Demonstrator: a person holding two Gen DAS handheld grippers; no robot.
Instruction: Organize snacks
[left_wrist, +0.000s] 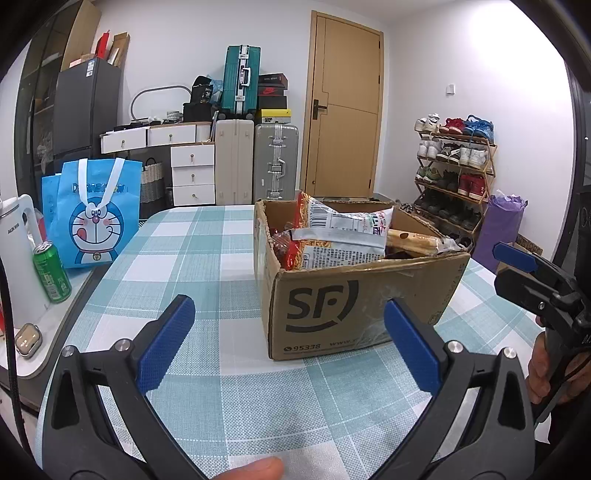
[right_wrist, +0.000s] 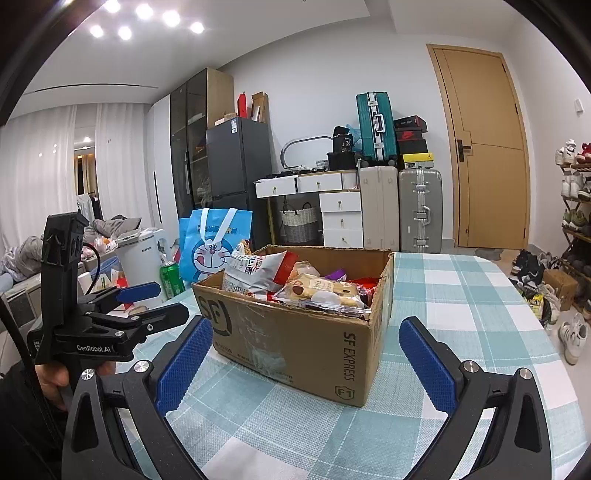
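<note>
Holding my left gripper (left_wrist: 288, 347) and right gripper (right_wrist: 303, 363) spread wide and empty above the checked tablecloth (left_wrist: 207, 266), I face the cardboard box (left_wrist: 354, 302), packed with snack bags (right_wrist: 258, 273); a blue bag (left_wrist: 94, 214) stands beyond.

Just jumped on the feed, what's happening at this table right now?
A person holds a hand-held gripper in each hand over a checked tablecloth. Both the left hand-held gripper and the right hand-held gripper are open and empty, facing a cardboard box full of snack packets. Nothing has been picked up yet. A blue cartoon bag and a green can stand off to the left.
</note>
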